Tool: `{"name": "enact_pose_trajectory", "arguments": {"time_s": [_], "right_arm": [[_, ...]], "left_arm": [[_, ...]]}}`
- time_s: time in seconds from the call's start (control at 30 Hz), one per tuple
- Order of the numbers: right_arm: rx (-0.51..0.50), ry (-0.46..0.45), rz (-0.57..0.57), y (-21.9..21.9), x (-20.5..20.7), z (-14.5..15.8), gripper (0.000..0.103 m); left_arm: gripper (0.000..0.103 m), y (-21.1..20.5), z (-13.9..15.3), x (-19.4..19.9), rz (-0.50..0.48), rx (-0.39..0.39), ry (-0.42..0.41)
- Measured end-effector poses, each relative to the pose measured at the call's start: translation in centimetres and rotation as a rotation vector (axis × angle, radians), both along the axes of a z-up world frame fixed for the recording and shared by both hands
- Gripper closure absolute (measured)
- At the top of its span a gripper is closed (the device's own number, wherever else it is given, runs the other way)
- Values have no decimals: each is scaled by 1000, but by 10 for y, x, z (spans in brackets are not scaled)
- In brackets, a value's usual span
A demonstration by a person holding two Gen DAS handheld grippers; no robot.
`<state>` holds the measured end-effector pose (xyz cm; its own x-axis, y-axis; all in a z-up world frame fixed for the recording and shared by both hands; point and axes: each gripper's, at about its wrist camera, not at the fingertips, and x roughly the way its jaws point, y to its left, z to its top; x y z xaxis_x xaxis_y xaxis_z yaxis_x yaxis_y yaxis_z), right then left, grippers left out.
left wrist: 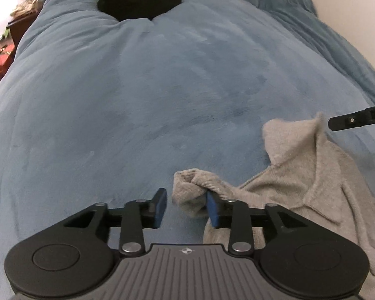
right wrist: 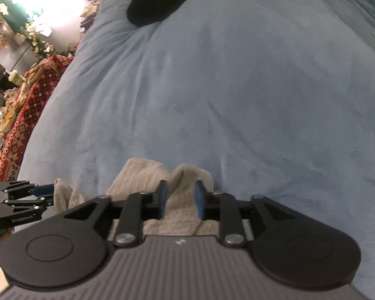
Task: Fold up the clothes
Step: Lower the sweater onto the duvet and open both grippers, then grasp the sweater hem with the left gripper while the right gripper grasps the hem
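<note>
A fuzzy grey sweater (left wrist: 300,175) lies rumpled on the blue blanket (left wrist: 162,100) at the lower right of the left wrist view, collar side up. Its ribbed cuff (left wrist: 187,187) sits bunched between the fingers of my left gripper (left wrist: 186,207) and drapes over the right-hand pad; the jaws stand apart and do not pinch it. In the right wrist view my right gripper (right wrist: 181,197) is open over a raised fold of the same grey sweater (right wrist: 147,175), with fabric between its pads but not squeezed. The left gripper (right wrist: 41,195) shows at the far left there.
A black garment (left wrist: 137,2) lies at the far end of the bed, also the black garment (right wrist: 157,2) in the right wrist view. A cluttered table with a red patterned cloth (right wrist: 32,105) runs along the bed's left side. A pale wall (left wrist: 350,12) borders the right.
</note>
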<state>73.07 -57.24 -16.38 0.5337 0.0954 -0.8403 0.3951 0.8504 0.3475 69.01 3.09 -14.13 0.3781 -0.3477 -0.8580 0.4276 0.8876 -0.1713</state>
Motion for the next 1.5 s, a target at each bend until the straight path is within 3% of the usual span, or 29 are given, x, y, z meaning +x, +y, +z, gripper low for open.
{"name": "enact_pose_trajectory", "arguments": {"time_s": [0.07, 0.37, 0.6, 0.7, 0.73, 0.97, 1.13, 1.23, 1.37, 1.5], "right_arm": [[-5, -15, 18, 2, -14, 17, 61], [5, 11, 73, 12, -79, 56, 58], [-68, 122, 142, 30, -149, 35, 59], [-111, 149, 160, 39, -173, 26, 66], [-115, 152, 161, 40, -180, 24, 70], [-129, 159, 157, 43, -205, 12, 71], [-122, 144, 136, 40, -210, 10, 71], [-113, 138, 120, 38, -214, 12, 71], [-95, 135, 99, 38, -216, 11, 71], [-87, 130, 78, 37, -217, 11, 71]], "left_arm": [[59, 10, 7, -7, 16, -13, 11], [57, 42, 21, -44, 95, -133, 95], [58, 18, 3, -111, 138, -134, 210], [59, 7, -7, -139, 180, -142, 235], [59, 4, -9, -147, 193, -146, 239], [58, -20, -23, -179, 244, -144, 222], [58, -28, -29, -182, 286, -74, 189], [63, -21, -35, -185, 346, -121, 239], [91, -12, -37, -193, 399, -189, 296], [99, -12, -26, -203, 374, -164, 251]]}}
